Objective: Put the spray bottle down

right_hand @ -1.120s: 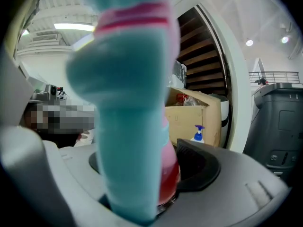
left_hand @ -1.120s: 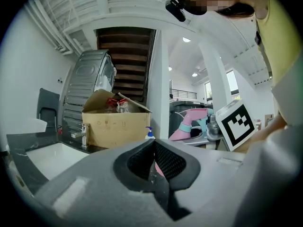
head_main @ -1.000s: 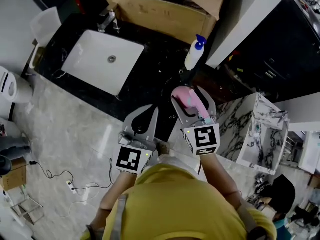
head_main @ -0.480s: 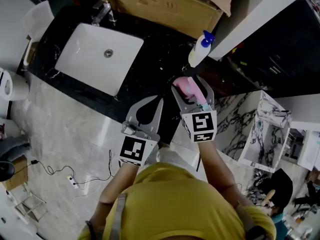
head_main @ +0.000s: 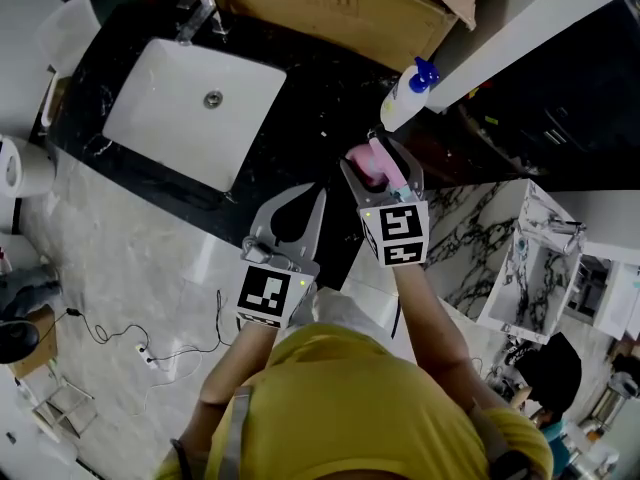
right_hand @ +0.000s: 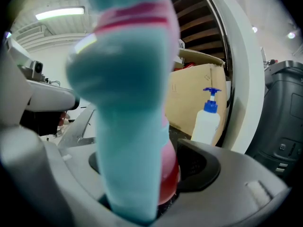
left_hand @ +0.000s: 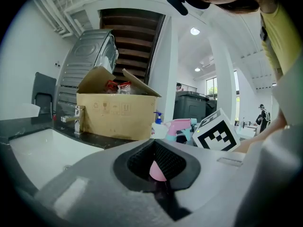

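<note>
The pink spray bottle (head_main: pixel 363 162) with a teal trigger sits between the jaws of my right gripper (head_main: pixel 381 158), which is shut on it. The bottle hangs over the front part of the black counter (head_main: pixel 300 128). In the right gripper view the teal trigger and pink body (right_hand: pixel 128 126) fill the middle. The left gripper view shows the spray bottle (left_hand: pixel 182 126) at centre right. My left gripper (head_main: pixel 306 196) hovers just left of it at the counter's front edge, jaws shut with nothing gripped. A small pink shape shows through the gap between the jaws; I cannot tell what it is.
A white bottle with a blue pump cap (head_main: pixel 405 98) stands on the counter just beyond the spray bottle, beside a white column. A cardboard box (head_main: pixel 330 8) stands at the back. A white sink (head_main: pixel 195 108) with a faucet (head_main: pixel 195 13) lies left. A marble unit (head_main: pixel 530 258) stands right.
Both grippers have moved forward and down toward the counter. The right one carried the spray bottle closer to the white pump bottle.
</note>
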`<state>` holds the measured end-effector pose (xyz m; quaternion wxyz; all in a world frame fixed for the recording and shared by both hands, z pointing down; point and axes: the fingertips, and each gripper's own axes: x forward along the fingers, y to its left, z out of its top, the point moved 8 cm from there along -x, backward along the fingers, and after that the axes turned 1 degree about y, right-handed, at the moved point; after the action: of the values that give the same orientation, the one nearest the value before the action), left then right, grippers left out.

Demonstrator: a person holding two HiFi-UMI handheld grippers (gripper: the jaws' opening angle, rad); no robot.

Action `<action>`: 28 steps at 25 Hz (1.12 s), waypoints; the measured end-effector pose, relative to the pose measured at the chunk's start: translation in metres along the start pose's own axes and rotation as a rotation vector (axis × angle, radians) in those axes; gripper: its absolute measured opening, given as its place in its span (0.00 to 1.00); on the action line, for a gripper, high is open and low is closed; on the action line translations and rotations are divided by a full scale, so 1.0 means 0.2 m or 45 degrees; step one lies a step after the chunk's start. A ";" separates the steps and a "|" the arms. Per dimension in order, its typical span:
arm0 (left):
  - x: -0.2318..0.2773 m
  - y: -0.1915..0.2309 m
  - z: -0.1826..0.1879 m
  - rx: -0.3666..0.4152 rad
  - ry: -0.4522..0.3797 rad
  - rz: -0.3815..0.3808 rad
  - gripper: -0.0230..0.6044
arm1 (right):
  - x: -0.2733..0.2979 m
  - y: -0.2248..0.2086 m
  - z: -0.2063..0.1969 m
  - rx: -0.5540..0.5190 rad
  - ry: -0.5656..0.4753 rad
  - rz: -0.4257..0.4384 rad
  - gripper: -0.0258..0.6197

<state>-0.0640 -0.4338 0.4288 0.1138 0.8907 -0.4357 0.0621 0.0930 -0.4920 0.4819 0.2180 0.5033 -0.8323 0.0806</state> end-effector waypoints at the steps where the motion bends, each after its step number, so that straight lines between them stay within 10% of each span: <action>1: 0.00 0.01 -0.01 -0.001 0.000 0.006 0.04 | 0.01 0.00 0.00 0.001 0.004 0.003 0.53; 17: -0.02 -0.02 -0.06 -0.022 0.032 0.021 0.04 | 0.04 0.00 0.02 0.006 0.004 0.078 0.79; 28: -0.06 -0.08 -0.01 -0.003 -0.012 -0.006 0.04 | -0.25 0.01 0.04 0.012 -0.048 -0.017 0.74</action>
<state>-0.0581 -0.4149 0.4252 0.1129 0.8918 -0.4344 0.0572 0.1089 -0.4545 0.4524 0.2005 0.5113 -0.8324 0.0737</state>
